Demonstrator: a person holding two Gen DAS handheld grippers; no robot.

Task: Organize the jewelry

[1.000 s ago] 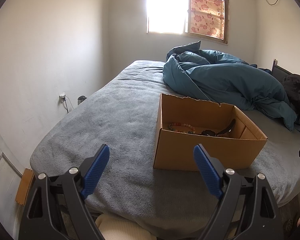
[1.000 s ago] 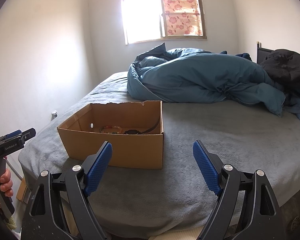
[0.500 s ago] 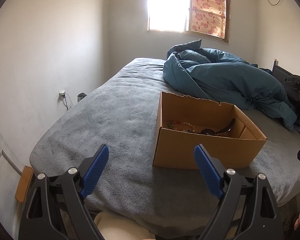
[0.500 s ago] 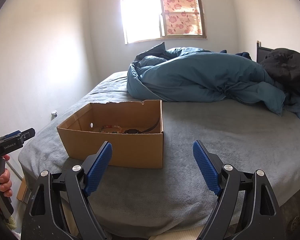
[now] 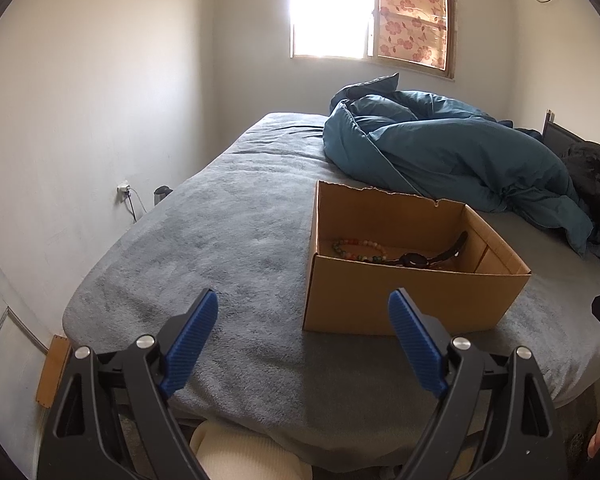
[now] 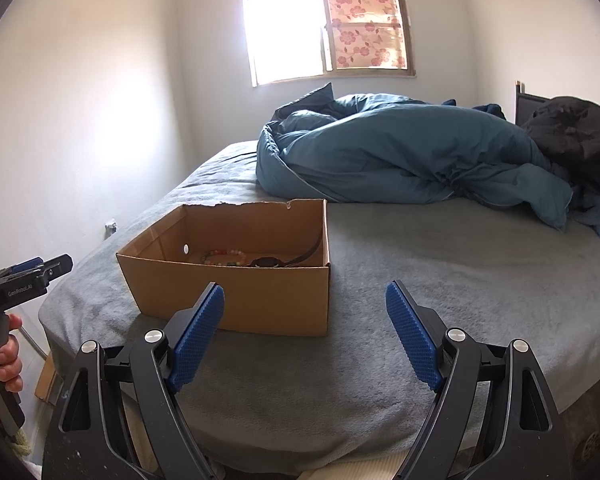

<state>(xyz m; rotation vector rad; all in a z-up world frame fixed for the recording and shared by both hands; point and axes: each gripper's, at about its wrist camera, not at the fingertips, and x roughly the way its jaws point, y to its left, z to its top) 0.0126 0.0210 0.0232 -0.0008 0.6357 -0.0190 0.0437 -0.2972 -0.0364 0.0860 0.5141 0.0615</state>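
Two grippers, left gripper [image 5: 302,330] and right gripper [image 6: 304,322], hovered with fingers spread wide and empty short of the cardboard box [image 5: 400,304] on the bed [image 5: 228,240], where the bead bracelet [image 5: 358,250] and watch [image 5: 416,259] lay, likely gathered for sorting
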